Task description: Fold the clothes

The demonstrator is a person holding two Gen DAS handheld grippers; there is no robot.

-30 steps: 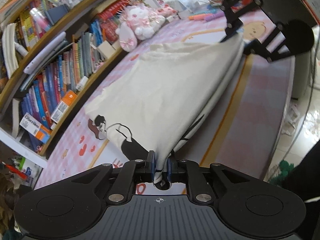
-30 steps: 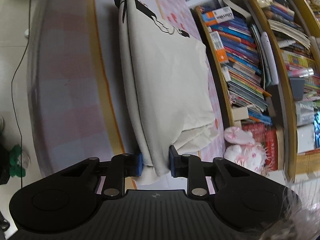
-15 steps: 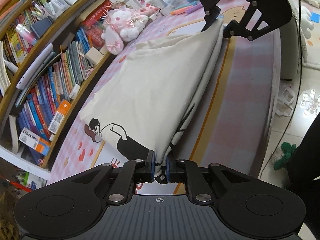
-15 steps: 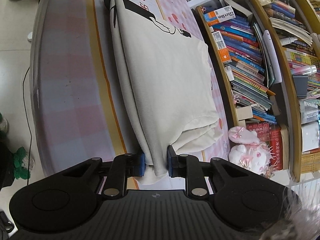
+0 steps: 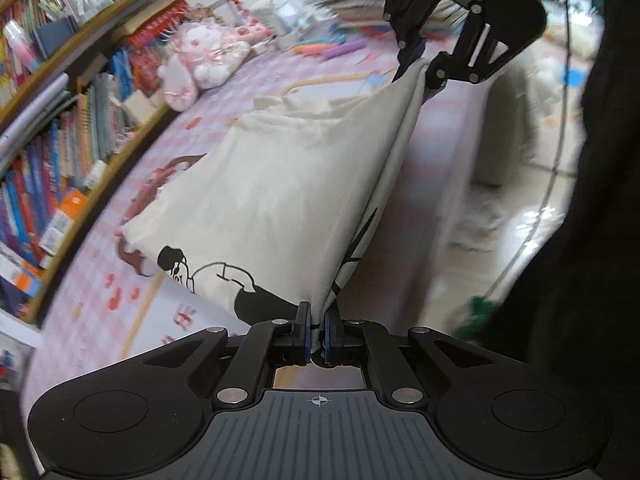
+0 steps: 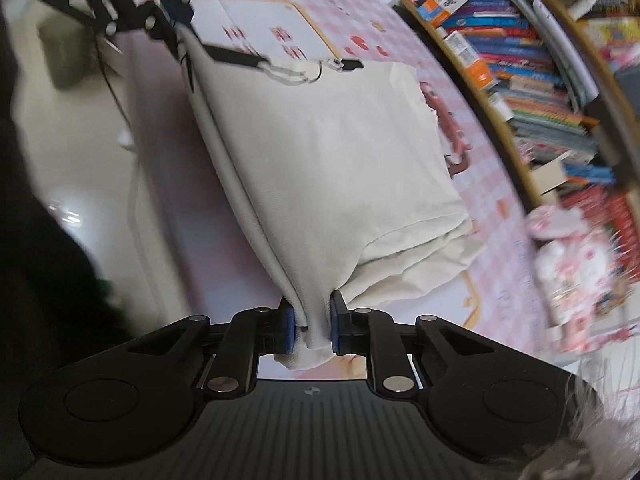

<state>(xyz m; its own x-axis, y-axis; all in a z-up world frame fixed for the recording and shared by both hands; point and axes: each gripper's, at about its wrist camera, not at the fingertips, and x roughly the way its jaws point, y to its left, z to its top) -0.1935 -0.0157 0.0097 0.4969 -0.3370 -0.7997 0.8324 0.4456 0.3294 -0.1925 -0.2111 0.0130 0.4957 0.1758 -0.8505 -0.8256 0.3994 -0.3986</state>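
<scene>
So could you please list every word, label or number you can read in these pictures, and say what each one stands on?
"usmile", partly blurred: white and orange box on the bookshelf, right wrist view.
Book spines: print too small and blurred to read.
Shirt, held by the left gripper and right gripper: a black line drawing, no words.
Pink mat: red marks, unreadable.

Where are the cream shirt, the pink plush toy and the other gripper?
cream shirt (image 5: 280, 184), left wrist view, plain middle panel.
pink plush toy (image 5: 200, 60), left wrist view, its body.
right gripper (image 5: 420, 62), left wrist view, between fingertips.
</scene>
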